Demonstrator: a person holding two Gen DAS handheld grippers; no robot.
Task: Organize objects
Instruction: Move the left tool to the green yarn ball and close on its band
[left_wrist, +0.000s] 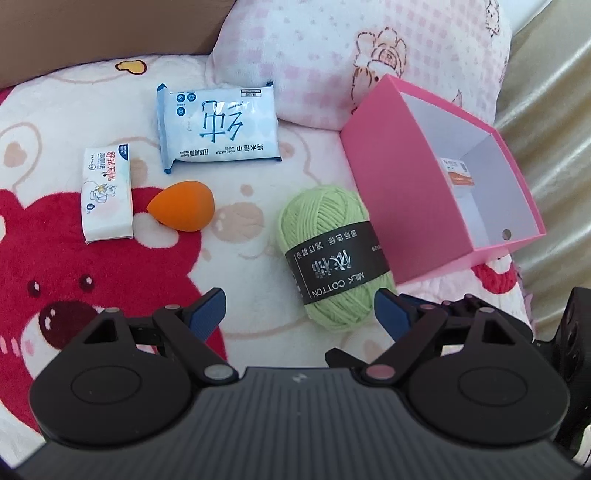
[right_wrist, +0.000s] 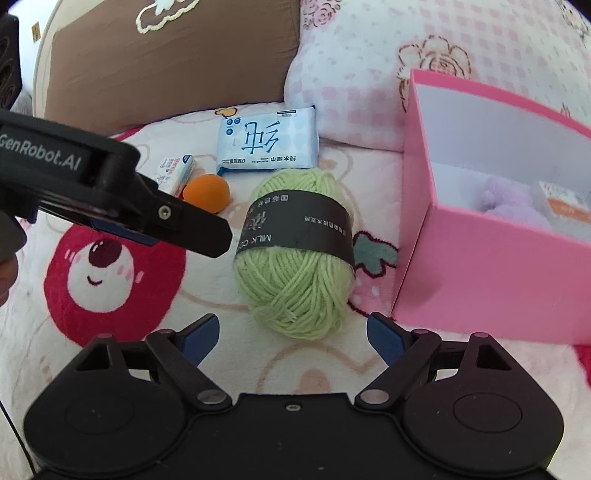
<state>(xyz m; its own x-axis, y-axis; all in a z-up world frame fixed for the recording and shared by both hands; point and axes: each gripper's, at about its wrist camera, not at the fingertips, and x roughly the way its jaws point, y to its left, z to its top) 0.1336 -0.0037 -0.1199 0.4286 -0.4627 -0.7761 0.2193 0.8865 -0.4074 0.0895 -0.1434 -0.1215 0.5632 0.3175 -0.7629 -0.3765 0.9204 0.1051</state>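
A green yarn ball (left_wrist: 328, 254) with a black paper band lies on the bear-print blanket, just left of an open pink box (left_wrist: 436, 184). My left gripper (left_wrist: 299, 314) is open, and the yarn's near end sits close to its right finger. My right gripper (right_wrist: 291, 332) is open too, with the near end of the yarn ball (right_wrist: 295, 258) between its tips and no pad touching. The pink box (right_wrist: 480, 266) holds a purple fluffy thing (right_wrist: 506, 203) and a small packet. Further back lie an orange sponge (left_wrist: 183, 207), a blue wipes pack (left_wrist: 218, 125) and a small tissue pack (left_wrist: 107, 195).
A pink patterned pillow (left_wrist: 332, 62) lies behind the box, and a brown cushion (right_wrist: 166, 62) to its left. The left gripper's finger (right_wrist: 192, 229) crosses the right wrist view from the left, over the blanket (right_wrist: 110, 277). Part of a hand shows at that view's left edge.
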